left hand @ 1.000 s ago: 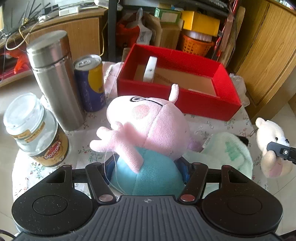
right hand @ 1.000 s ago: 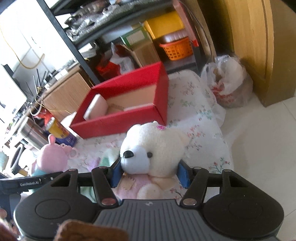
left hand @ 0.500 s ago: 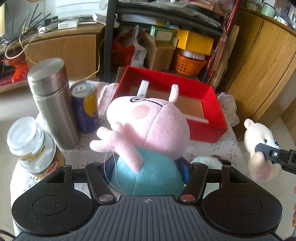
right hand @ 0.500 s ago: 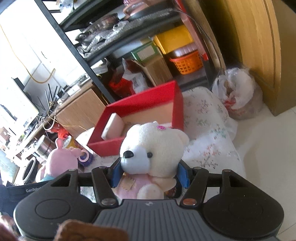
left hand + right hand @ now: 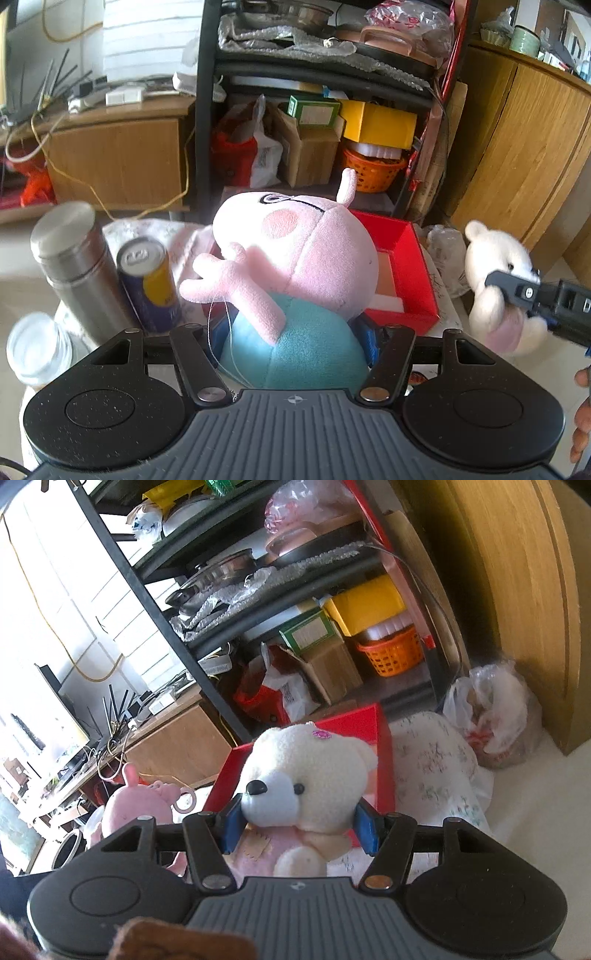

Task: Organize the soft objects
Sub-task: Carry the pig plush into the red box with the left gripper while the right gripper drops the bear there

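Between the blue pads of the left gripper point(image 5: 295, 332): pink pig plush point(image 5: 295, 258), clamped at its teal body, long axis upright, snout aimed left, ear up. Lower body hidden behind gripper housing. Behind it: red box point(image 5: 410, 258), mostly covered. To the right, white bear plush point(image 5: 306, 775), squeezed in the right gripper point(image 5: 299, 825), upright, muzzle turned left; blurred in the left view. Left: steel flask point(image 5: 74, 266), can point(image 5: 147, 280), cut-off jar point(image 5: 37, 347).

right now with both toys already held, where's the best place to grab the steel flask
Grip the steel flask around its straight cylindrical body, coming level from its left side: it stands upright, and the blue and yellow can stands close against its right, blocking fingers there.
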`<state>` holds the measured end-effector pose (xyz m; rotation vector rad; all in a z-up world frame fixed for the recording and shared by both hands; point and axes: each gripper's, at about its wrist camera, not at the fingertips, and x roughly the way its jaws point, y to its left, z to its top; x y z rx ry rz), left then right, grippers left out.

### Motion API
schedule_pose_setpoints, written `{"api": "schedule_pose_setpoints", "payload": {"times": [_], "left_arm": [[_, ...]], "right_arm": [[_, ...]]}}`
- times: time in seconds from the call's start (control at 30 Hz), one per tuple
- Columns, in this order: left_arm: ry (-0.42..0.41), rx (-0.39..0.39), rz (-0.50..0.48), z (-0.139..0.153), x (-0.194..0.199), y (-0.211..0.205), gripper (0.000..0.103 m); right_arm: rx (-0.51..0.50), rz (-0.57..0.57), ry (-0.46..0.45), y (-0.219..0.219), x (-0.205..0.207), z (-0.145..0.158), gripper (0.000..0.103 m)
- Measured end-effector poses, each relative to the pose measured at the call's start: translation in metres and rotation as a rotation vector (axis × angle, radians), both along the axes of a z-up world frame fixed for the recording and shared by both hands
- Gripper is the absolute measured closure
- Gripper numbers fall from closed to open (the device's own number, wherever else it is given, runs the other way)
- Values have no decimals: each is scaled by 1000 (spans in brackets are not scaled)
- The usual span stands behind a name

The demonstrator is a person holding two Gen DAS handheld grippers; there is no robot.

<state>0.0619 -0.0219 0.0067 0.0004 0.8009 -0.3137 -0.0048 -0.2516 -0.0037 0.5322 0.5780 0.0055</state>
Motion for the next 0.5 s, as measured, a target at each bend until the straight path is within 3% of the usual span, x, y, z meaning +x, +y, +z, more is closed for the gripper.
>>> {"api": "schedule_pose_setpoints", "payload": {"times": [0.5], "left_arm": [[-19,40,18,-14,33,-27,38]], "right_arm": [[-53,-24,12,-17,52,-7,72]]}}
